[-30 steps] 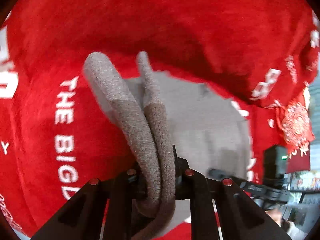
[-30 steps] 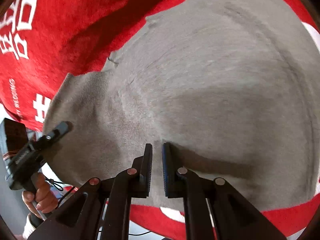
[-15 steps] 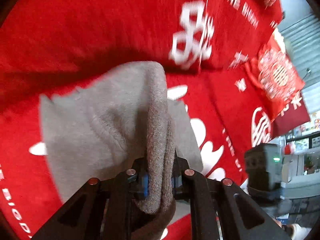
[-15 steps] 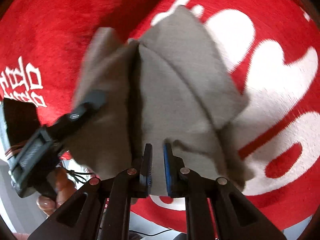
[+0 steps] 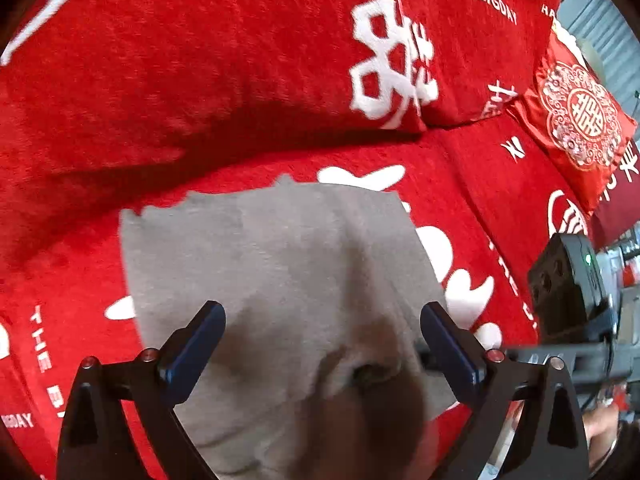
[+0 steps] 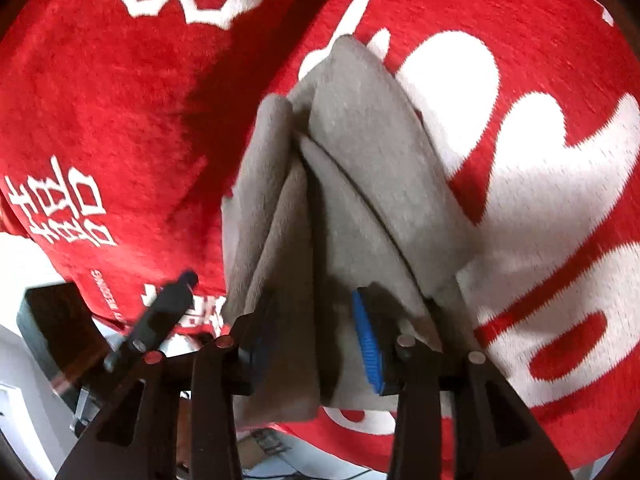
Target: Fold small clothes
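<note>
A small grey knitted garment (image 5: 280,264) lies folded over on a red plush sofa cover (image 5: 200,80). My left gripper (image 5: 322,336) is wide open just above the garment's near edge and holds nothing. In the right wrist view the same garment (image 6: 352,168) shows as several stacked folds. My right gripper (image 6: 316,344) is open, its jaws standing on either side of the garment's near folds without pinching them. The left gripper (image 6: 160,312) shows at the lower left of that view.
The red cover has white characters and lettering. Red back cushions (image 5: 280,40) rise behind the garment, and a decorated red pillow (image 5: 580,116) sits at the far right. The sofa's front edge is close to the right gripper. The right gripper's body (image 5: 568,304) is at the left view's right side.
My left gripper has opened and let the grey fold drop onto the garment. My right gripper has opened too, from nearly shut. The garment now lies folded over on the sofa.
</note>
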`<state>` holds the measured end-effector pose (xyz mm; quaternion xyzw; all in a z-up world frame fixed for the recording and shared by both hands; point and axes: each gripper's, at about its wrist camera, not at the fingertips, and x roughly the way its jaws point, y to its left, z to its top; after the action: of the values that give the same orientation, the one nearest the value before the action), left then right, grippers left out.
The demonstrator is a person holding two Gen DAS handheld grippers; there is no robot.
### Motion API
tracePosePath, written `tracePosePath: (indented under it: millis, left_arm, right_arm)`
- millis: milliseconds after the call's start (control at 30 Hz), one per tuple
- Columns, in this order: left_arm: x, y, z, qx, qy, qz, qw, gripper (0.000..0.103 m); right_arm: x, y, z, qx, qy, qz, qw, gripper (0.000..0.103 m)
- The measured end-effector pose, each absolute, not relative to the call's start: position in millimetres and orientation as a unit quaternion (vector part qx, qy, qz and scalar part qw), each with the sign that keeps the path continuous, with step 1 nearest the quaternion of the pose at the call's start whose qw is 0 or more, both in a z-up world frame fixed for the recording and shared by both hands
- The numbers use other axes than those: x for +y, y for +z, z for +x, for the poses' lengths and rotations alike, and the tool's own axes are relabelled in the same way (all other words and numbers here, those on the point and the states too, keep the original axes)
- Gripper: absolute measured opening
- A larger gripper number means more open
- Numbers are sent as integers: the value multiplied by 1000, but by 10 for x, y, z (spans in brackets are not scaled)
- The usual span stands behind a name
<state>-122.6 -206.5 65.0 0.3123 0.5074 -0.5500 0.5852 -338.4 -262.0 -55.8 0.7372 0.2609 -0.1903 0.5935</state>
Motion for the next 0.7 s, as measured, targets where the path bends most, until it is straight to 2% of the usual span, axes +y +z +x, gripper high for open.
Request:
tracePosePath:
  millis: [67,133,233,433,667,700]
  left_arm:
    - [-2015,630,-1120,520,-529,312,594,98]
    - [-1952,611,-1030,525,-511,310,605,98]
    - [-1781,571,-825,522,-476,312,635,98]
    - [-1501,456,-493,567,-439,277,640,98]
    - [-1255,351,-247,588,-413,226,658,98]
    - [-1243,336,-234,589,-411,223,659,98]
  right_arm:
    - [-2616,-589,-3418,235,-191,751,587,43]
    - [-2620,-618,-3535,197,-190,769,577,51]
    - [-2636,-668,-3601,166,-180,790,562,52]
    - [-2782,-684,-3327,219,-154,773,575,52]
    - [-2960,-501,-2859,315,-148,697,627,54]
    - [-2985,-486,-2783,332,-151,682,634,48]
